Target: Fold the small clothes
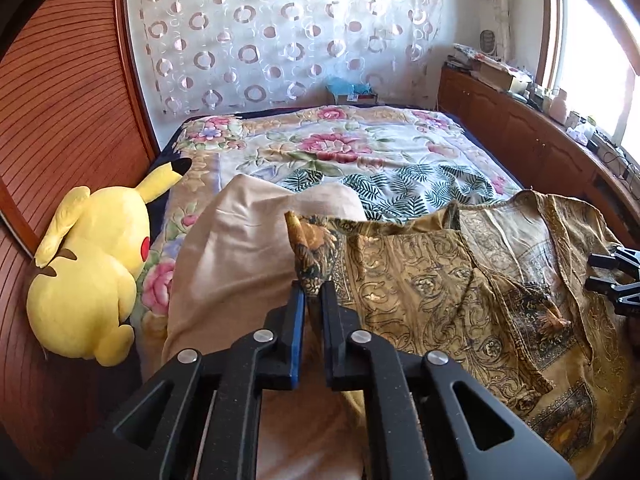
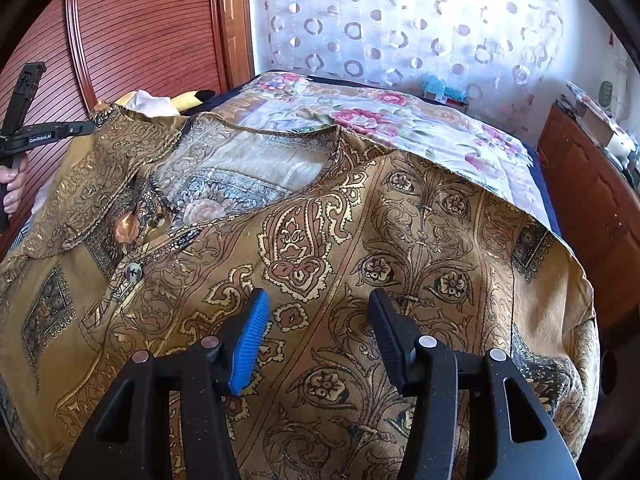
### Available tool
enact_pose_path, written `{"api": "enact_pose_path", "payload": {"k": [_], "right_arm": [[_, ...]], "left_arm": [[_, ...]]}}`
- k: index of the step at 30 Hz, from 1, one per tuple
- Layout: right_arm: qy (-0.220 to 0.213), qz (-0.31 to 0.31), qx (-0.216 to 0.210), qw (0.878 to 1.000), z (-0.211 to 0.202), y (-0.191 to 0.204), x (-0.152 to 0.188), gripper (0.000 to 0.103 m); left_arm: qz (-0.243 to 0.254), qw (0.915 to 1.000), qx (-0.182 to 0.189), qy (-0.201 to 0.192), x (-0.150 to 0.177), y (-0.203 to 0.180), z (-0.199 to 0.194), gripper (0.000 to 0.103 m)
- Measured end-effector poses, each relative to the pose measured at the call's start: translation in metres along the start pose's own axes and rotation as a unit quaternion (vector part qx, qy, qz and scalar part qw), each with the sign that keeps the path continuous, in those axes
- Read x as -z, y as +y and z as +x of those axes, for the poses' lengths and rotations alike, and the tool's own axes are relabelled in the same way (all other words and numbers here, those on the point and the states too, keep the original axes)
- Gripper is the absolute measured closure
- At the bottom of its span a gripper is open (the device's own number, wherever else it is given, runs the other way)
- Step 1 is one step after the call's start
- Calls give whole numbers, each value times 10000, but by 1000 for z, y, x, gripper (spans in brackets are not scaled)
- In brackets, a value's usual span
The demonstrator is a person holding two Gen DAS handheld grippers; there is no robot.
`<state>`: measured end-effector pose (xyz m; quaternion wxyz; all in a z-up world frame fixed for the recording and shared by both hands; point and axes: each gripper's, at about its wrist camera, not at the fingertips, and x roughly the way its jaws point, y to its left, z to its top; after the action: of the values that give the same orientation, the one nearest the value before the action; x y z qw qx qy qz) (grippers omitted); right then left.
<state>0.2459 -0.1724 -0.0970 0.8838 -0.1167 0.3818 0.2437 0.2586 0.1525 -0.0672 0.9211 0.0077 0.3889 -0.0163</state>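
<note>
1. Left gripper [image 1: 313, 294]: jaws drawn in narrow, pinching a bunched corner of the gold paisley shirt [image 1: 460, 276], and that corner stands up in a peak above the fingertips.

2. Right gripper [image 2: 320, 312]: jaws spread wide, nothing between them, hanging just over the shirt's broad patterned panel [image 2: 400, 240]. Whether the tips touch the cloth I can't tell.

3. In the right wrist view the left gripper [image 2: 86, 128] shows at the far left edge, held in the person's hand [image 2: 14, 184], its tip at the shirt's far corner. In the left wrist view the right gripper's fingers [image 1: 608, 276] poke in at the right edge, over the shirt.

4. The shirt lies spread on the bed, front side up, collar open and the paler inside of the back showing through the neck opening. Buttons [image 2: 133, 271] run down the placket.

5. Under the held corner and just to its left lies a beige cloth [image 1: 240, 264], rumpled, reaching down past the left gripper.

6. Beyond both, a floral bedspread [image 1: 340, 148] covers the bed out to the far end.

7. At the left side, a yellow Pikachu plush [image 1: 88, 276] lies against the red-brown slatted wood panel [image 1: 60, 100].

8. Far back, a sheer curtain with ring pattern [image 1: 280, 32]; along the right, a wooden cabinet [image 1: 540, 132] with clutter on top.
</note>
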Motion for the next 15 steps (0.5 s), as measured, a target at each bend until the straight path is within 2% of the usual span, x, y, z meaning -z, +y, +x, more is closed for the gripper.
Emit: {"api": "enact_pose_path", "payload": {"k": [1, 6, 7, 9, 10, 11, 13, 15], "right_arm": [[0, -1, -1, 10000, 0, 0, 0, 49], [-1, -4, -4, 10000, -1, 0, 0, 49], [-1, -6, -5, 10000, -1, 0, 0, 49], [-1, -8, -7, 10000, -1, -1, 0, 49], [0, -8, -9, 10000, -1, -1, 0, 48], [0, -8, -9, 10000, -1, -1, 1, 48], [0, -12, -10, 10000, -2, -1, 1, 48], [-6, 2, -29, 10000, -3, -2, 1, 48]], "left_arm": [[-16, 10000, -7, -40, 1, -1, -4, 92], [-12, 9988, -67, -487, 1, -7, -33, 71], [-26, 9984, -25, -567, 1, -8, -38, 61], [-60, 9971, 92, -753, 0, -12, -50, 54], [-47, 9966, 124, -812, -1, -15, -54, 45], [-23, 9961, 156, -870, -2, -20, -57, 30], [33, 9944, 168, -1047, -2, -30, -63, 17], [73, 9931, 239, -1147, -3, -42, -66, 17]]}}
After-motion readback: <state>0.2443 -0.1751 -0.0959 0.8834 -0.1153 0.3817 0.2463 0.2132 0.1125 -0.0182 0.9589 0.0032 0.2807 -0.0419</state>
